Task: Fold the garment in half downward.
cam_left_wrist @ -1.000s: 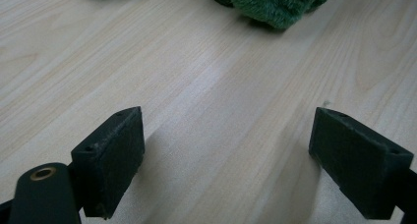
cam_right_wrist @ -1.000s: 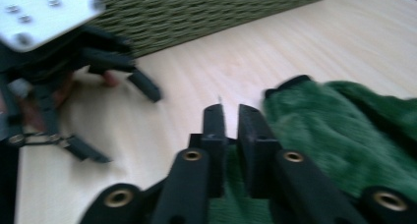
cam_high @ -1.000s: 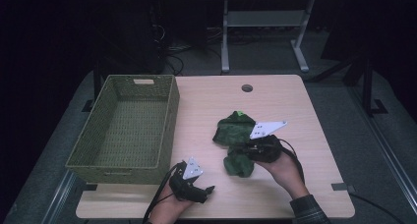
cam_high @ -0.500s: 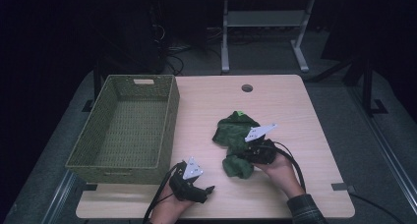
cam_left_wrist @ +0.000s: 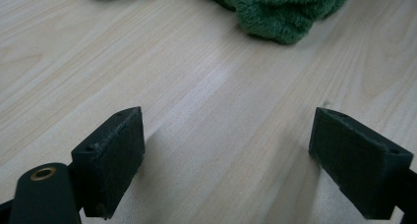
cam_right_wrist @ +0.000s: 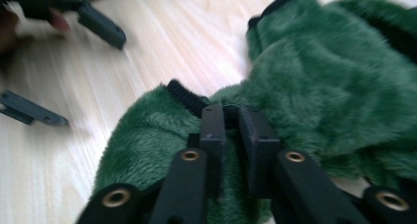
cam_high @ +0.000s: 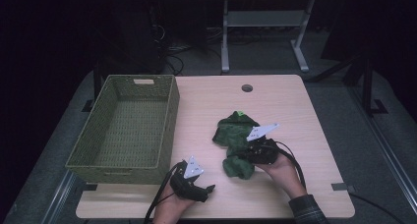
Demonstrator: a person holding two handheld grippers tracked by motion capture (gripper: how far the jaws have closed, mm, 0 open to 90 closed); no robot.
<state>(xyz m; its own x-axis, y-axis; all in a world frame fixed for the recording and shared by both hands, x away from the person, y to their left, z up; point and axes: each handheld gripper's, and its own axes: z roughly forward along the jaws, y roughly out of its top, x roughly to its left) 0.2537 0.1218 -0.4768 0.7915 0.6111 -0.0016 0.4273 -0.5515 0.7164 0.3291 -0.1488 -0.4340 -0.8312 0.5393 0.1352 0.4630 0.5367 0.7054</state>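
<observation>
**Basket at left, fleece at right, two grippers between**

Basket of woven olive wicker stands along the table's left side, open-topped, with its near corner close to the left gripper. That gripper rests low at the front edge of the pale wooden top, its grey plate tilted up, its cable trailing back toward the person's hand. In its own view the jaws stand wide apart with bare wood between them (nothing touches either pad), and the nearest fold of the green fleece garment lies a short way ahead of them.

Further right, the green fleece garment lies crumpled in the middle-right of the table, well apart from the basket. The right gripper is pressed down into its near lobe, the person's right hand behind it. In the right gripper view the two jaws stand nearly together with a black ribbed cuff and a pinch of green pile just at their tips; they have just been opening a little, and whether the pads grip the cloth cannot be told.
</observation>
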